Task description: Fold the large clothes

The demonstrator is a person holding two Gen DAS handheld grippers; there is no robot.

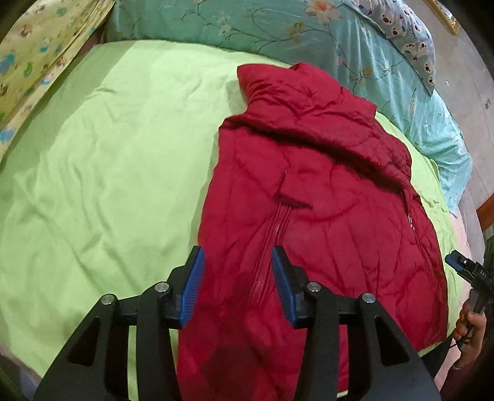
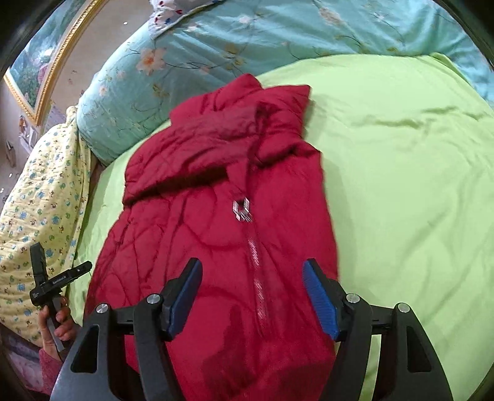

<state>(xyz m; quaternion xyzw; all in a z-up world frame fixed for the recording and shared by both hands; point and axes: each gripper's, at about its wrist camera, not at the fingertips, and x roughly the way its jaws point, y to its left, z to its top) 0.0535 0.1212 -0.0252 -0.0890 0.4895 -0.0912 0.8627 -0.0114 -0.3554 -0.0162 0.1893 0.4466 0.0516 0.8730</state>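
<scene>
A dark red quilted jacket (image 1: 308,200) lies on the lime green bed sheet (image 1: 108,169), folded lengthwise with its collar toward the far side and its zip running down the middle. My left gripper (image 1: 237,251) hovers over the jacket's near part, jaws open, nothing between the blue pads (image 1: 193,287). In the right wrist view the same jacket (image 2: 200,216) shows a silver zip pull. My right gripper (image 2: 252,263) stands open above its near half, its pads empty. Each view catches the other gripper at its edge: the right gripper (image 1: 463,265) and the left gripper (image 2: 58,277), each in a hand.
A teal floral quilt (image 1: 278,27) is bunched along the far side of the bed. A yellow patterned blanket (image 2: 37,200) lies at one side. A spotted pillow (image 1: 413,40) rests on the quilt. A gold-framed picture (image 2: 40,68) leans beyond the bed.
</scene>
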